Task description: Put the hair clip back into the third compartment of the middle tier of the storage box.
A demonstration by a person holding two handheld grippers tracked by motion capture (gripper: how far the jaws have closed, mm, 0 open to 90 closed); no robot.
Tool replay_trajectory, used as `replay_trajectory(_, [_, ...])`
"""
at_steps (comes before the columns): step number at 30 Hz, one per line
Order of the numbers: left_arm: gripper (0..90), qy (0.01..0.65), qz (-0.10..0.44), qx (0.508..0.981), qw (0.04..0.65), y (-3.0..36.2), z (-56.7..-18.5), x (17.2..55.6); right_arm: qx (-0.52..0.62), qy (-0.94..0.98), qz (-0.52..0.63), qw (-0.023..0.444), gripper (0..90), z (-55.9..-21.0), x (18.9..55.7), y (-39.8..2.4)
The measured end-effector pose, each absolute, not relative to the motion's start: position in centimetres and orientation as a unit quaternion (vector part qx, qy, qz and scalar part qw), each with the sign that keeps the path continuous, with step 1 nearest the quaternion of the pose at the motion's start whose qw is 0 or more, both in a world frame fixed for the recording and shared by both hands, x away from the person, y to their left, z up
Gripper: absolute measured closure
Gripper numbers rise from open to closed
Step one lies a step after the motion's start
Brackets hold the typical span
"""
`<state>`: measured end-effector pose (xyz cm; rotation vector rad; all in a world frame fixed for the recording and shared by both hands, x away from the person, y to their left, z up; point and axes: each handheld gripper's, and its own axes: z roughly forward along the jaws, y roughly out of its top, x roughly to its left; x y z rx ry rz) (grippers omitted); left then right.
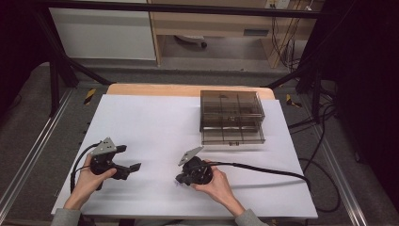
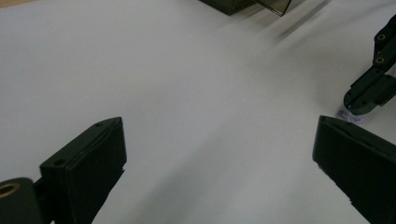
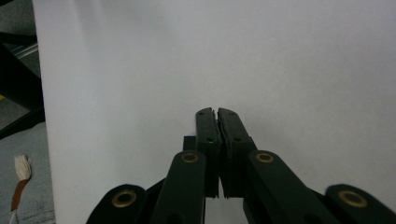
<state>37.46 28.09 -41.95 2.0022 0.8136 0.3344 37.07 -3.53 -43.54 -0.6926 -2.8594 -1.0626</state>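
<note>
The left gripper, jaws spread, looks at a small clear thing under the pressed-together right gripper.

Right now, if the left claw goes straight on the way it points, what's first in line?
Probably the right claw, whose shut tip sits on the white sheet by a small clear item; depth is unclear, so it might pass beside it.

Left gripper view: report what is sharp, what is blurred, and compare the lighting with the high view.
Left gripper view: the left gripper looks sharp, the smoky drawer box soft, the table evenly lit. High view: dark surroundings, table bright, no glare.
</note>
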Motion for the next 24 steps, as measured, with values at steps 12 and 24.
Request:
replay_trajectory(12, [2.6, 0.330, 0.136, 0.813, 0.460, 28.1, -41.9, 37.5, -0.225, -0.912, -0.343, 0.021, 89.4, -43.2, 37.0, -3.6])
replay_trajectory(24, [2.6, 0.330, 0.136, 0.813, 0.460, 28.1, -41.9, 37.4, -0.227, -0.906, -0.356, 0.021, 89.8, -42.4, 37.1, -3.9])
